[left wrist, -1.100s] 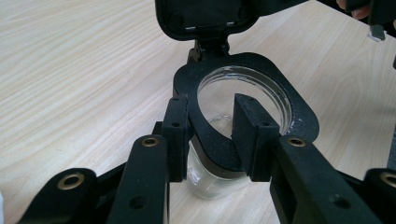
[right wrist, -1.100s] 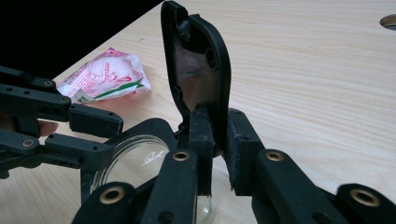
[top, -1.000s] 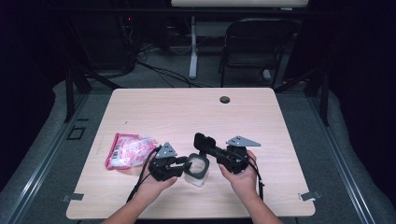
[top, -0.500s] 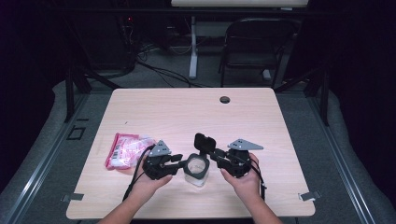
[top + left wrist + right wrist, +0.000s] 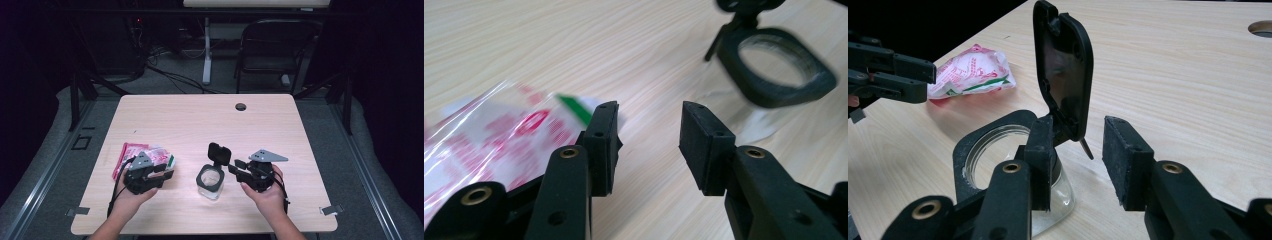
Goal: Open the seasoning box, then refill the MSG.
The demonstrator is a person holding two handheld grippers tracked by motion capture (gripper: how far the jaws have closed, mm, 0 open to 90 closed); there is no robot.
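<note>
Open jar waits near the desk's front edge

Both grippers' jaws, just opening, grasp nothing: left gripper (image 5: 167,172) beside the soft, crinkly snack packet (image 5: 150,154); right gripper (image 5: 234,166) by the rigid, likely fragile jar (image 5: 210,181), best held around its walls.

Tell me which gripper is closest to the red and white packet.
The left gripper: it sits right over the red-and-white packet, while the right gripper is across the table beside the open jar.
</note>
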